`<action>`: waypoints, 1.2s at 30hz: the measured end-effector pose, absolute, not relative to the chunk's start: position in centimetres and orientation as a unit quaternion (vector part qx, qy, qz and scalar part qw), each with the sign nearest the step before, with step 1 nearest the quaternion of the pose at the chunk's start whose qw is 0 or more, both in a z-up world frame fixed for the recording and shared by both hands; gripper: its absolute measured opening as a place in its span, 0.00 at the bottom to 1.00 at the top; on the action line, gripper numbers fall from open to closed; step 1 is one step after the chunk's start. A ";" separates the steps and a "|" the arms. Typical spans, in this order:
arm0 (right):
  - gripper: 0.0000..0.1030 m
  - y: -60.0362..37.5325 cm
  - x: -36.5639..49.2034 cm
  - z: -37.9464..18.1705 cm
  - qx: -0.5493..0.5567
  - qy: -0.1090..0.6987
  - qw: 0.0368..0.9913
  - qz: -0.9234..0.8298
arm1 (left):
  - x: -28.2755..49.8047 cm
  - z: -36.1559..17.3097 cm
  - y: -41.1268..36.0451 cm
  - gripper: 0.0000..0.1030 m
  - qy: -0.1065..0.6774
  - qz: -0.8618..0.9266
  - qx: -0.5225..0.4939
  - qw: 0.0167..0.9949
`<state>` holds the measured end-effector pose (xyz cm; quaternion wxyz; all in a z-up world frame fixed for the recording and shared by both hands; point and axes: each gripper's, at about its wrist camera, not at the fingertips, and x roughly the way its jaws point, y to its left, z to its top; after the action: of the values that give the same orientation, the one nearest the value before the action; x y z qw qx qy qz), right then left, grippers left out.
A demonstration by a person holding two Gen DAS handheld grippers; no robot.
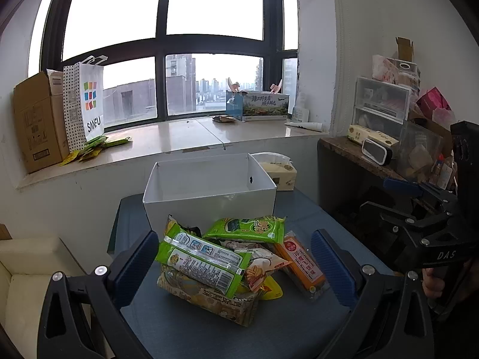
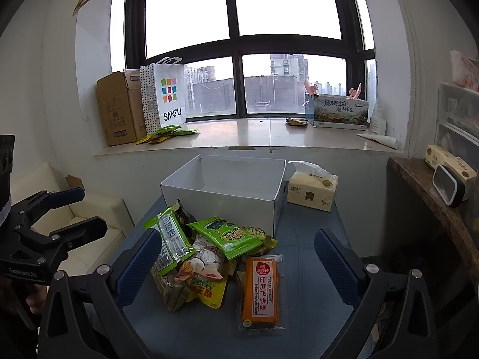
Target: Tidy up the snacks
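Blue-padded fingers of the left tool [image 1: 235, 266] stand as wide apart as they go, hovering above the near side of the snack pile [image 1: 221, 266] and touching nothing; nothing is between the pads but air over the packets. The right tool [image 2: 235, 264] is spread just as wide and empty, tilted down over the orange packet [image 2: 263, 290], which lies flat on the blue worktop [image 2: 305, 233] just right of the pile. Both tools are held side by side, angled downward toward the far window. Behind the pile stands the white box [image 1: 209, 197], open at the top, with a tissue pack [image 2: 312, 190] at its right.
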<state>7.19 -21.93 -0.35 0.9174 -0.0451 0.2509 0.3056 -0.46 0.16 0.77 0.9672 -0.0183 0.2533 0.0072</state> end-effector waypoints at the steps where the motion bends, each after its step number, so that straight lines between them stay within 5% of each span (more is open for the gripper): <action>1: 1.00 -21.9 7.2 -0.4 -0.046 0.252 0.917 0.306 | -0.5 0.8 0.1 1.00 0.254 0.008 -0.018 0.967; 36: 1.00 -21.5 6.9 -0.8 -0.050 0.255 0.916 0.307 | -0.5 0.5 0.3 1.00 0.256 0.009 -0.016 0.967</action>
<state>6.92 -21.53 -0.80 0.9157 -0.0501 0.2549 0.3066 -0.51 0.29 0.55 0.9666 -0.0164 0.2556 0.0093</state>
